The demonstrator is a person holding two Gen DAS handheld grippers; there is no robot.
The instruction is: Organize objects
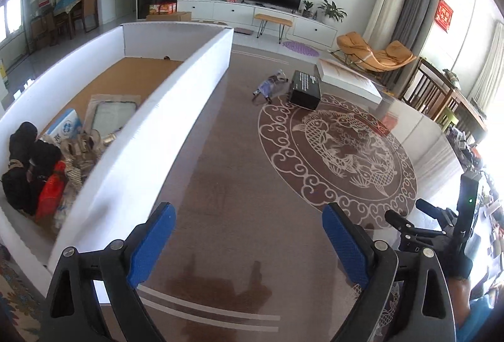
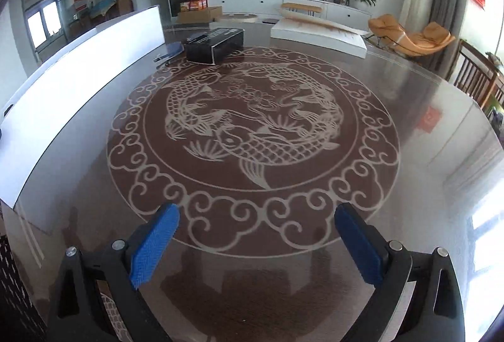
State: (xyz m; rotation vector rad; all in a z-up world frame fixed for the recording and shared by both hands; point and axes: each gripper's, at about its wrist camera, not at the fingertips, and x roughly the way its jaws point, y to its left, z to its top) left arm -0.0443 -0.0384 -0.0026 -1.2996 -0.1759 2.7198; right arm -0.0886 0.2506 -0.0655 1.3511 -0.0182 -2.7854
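A large white open box (image 1: 176, 109) stands on the left of the brown fish-pattern table (image 1: 239, 172); its wall also shows in the right wrist view (image 2: 78, 71). Inside lie black cloth items (image 1: 22, 165), a red bag (image 1: 52, 194), rope (image 1: 78, 156), a blue-white packet (image 1: 64, 128) and a flat sleeve (image 1: 113, 113). A black carton (image 1: 306, 89) and a small clear blue packet (image 1: 269, 87) lie at the table's far side; both also show in the right wrist view, the carton (image 2: 214, 45) and the packet (image 2: 171, 51). My left gripper (image 1: 249, 217) is open and empty beside the box. My right gripper (image 2: 256, 217) is open and empty above the table.
A flat white box (image 1: 349, 79) lies at the table's far right, also in the right wrist view (image 2: 318, 35). The other gripper's black body (image 1: 441, 228) shows at the right of the left wrist view. Wooden chairs (image 1: 438, 93) stand beyond the table's right edge.
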